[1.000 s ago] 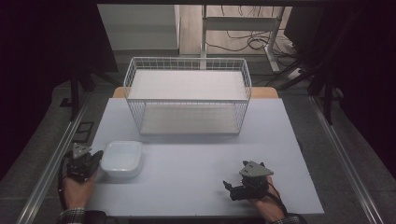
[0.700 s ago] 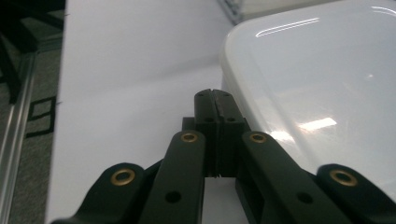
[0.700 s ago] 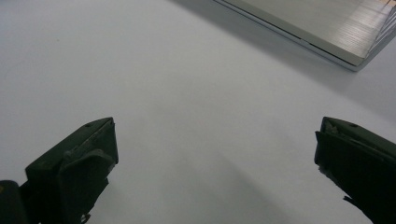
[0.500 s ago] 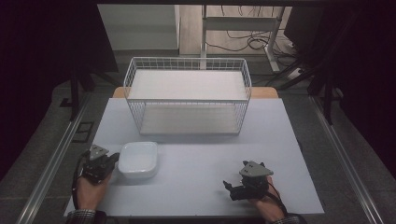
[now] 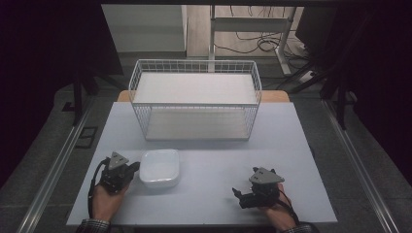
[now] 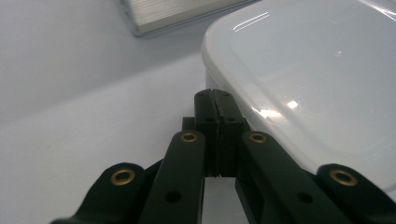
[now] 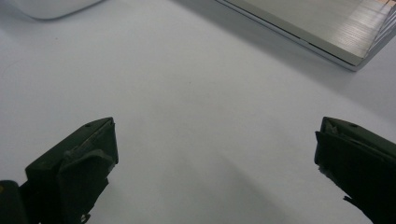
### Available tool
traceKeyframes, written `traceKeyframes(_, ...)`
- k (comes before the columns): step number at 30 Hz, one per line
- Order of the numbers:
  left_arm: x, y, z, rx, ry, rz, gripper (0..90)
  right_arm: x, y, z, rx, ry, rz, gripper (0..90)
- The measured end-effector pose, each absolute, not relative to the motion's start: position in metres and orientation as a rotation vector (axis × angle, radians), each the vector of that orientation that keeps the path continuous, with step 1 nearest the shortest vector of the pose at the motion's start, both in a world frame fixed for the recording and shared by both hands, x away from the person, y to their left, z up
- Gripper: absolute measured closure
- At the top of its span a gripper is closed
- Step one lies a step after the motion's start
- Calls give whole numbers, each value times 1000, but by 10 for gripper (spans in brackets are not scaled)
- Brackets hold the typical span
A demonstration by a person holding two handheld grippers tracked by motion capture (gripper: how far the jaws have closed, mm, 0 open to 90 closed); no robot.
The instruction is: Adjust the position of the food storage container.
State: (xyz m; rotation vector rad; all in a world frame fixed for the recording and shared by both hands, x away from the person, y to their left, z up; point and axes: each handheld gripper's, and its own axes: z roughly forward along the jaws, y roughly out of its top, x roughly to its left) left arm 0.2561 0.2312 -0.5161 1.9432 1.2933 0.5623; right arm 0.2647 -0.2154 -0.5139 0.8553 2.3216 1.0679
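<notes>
- The left gripper [image 5: 130, 169] has its jaws pressed together, with nothing between them; the tips touch the side of the box [image 5: 159, 168], probably to push it.
- The right gripper [image 5: 238, 192] rests on the table [image 5: 291, 145] with jaws spread wide and empty.
- The box lies near the front left, before the basket [image 5: 194, 102].
- Compared with earlier, box and left gripper are further right.

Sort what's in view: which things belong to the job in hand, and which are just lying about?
In the job: white lidded container; left gripper, jaws shut, tips against the container's side.

Lying about: wire basket at the table's far side; right gripper, jaws open over bare table; cables on the floor.
</notes>
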Motion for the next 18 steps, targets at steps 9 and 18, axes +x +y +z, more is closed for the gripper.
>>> traceKeyframes(9,262,204,-516,1962,1213,518,898,265,-217,-513,865,2313,1077,0)
traceKeyframes(18,266,178,-517,2003,1142,466,898,266,-217,-513,879,2305,1082,0)
